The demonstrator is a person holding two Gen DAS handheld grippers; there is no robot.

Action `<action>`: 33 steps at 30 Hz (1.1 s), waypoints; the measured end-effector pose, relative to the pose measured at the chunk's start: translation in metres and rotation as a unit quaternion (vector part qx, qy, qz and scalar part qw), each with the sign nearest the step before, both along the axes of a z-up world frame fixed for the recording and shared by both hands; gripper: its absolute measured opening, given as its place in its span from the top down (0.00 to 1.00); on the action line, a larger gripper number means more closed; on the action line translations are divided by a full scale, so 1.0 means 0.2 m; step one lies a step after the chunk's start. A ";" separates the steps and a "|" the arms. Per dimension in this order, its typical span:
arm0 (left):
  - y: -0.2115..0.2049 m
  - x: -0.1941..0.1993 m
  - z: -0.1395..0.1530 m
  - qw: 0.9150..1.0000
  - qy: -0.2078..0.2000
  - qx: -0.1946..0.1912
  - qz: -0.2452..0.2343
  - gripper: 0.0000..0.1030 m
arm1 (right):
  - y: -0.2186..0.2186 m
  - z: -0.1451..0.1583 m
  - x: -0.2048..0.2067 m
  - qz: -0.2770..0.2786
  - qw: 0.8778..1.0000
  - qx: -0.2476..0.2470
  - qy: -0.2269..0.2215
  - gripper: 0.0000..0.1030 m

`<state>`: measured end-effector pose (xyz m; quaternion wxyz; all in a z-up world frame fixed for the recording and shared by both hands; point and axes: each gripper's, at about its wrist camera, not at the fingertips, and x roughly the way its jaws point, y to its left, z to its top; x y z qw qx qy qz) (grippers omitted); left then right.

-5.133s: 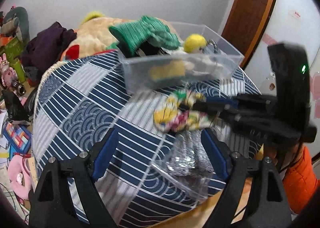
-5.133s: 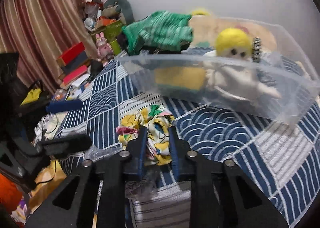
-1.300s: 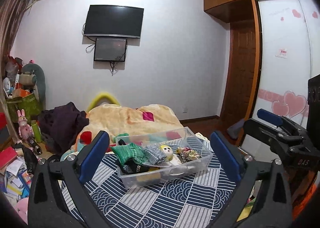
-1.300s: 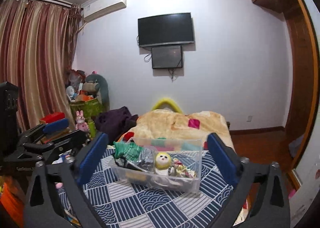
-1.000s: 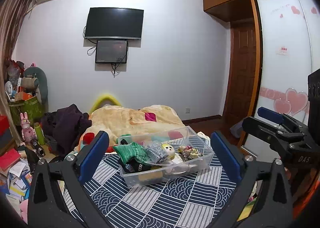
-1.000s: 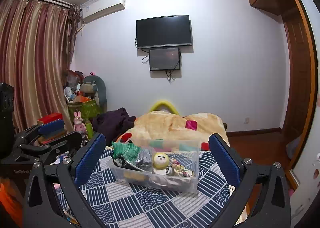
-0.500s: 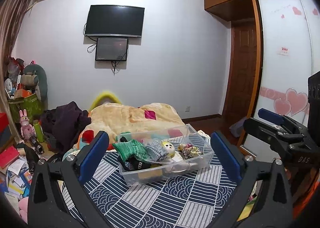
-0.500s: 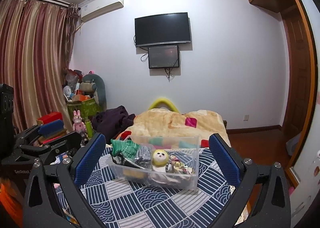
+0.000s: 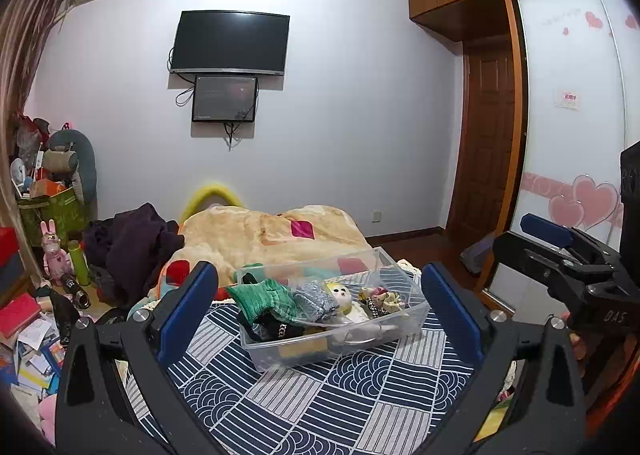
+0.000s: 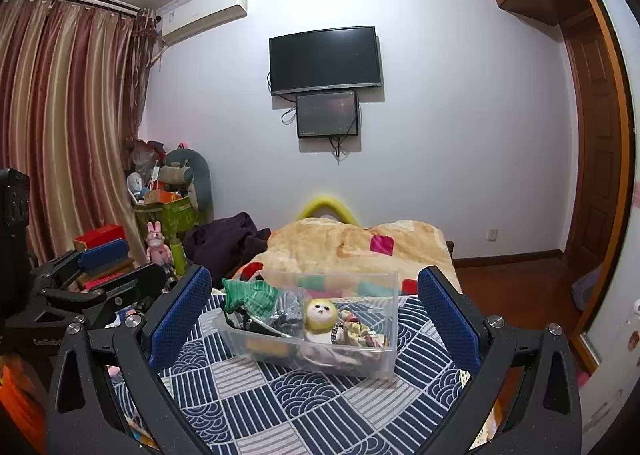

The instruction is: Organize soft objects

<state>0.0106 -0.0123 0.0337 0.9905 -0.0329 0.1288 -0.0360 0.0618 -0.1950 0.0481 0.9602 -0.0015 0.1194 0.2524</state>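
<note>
A clear plastic bin (image 9: pixel 412 313) (image 10: pixel 386 363) stands on a table with a blue and white patterned cloth (image 9: pixel 320 395) (image 10: pixel 304 399). In it lie a green knitted piece (image 9: pixel 260 295) (image 10: pixel 248 295), a grey sock in a bag (image 9: pixel 314 297), a yellow-headed doll (image 9: pixel 340 295) (image 10: pixel 320 313) and a floral scrunchie (image 9: pixel 386 297) (image 10: pixel 360 333). My left gripper (image 9: pixel 320 313) is open and empty, held back above the near part of the table. My right gripper (image 10: pixel 314 315) is open and empty too, and shows at the right of the left wrist view (image 9: pixel 560 259).
A bed with a tan blanket (image 9: pixel 256 231) (image 10: pixel 360 243) lies behind the table. Dark clothes (image 9: pixel 132 243) are heaped at its left. Toys, books and boxes (image 9: pixel 36 295) clutter the floor at left. A wardrobe and door (image 9: pixel 492 159) are at right.
Five seconds ago my right gripper was shut on the floral scrunchie on the table; now it lies in the bin. Both grippers are open and pulled back; lately they only drift slightly.
</note>
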 end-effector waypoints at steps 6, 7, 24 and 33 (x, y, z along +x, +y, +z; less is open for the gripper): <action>0.00 0.00 0.00 1.000 -0.001 0.000 -0.001 0.00 | 0.00 0.00 0.00 0.000 1.000 -0.001 -0.001 0.00; 0.00 0.00 0.00 1.000 -0.001 0.000 -0.002 0.00 | 0.00 0.00 0.00 0.001 1.000 -0.001 -0.001 0.00; 0.00 0.00 0.00 1.000 0.006 0.001 -0.011 0.00 | 0.00 0.01 -0.01 0.002 1.000 -0.002 -0.003 0.00; 0.00 0.00 0.01 1.000 0.003 0.000 -0.012 0.00 | 0.00 0.01 0.00 0.001 1.000 -0.001 -0.002 0.00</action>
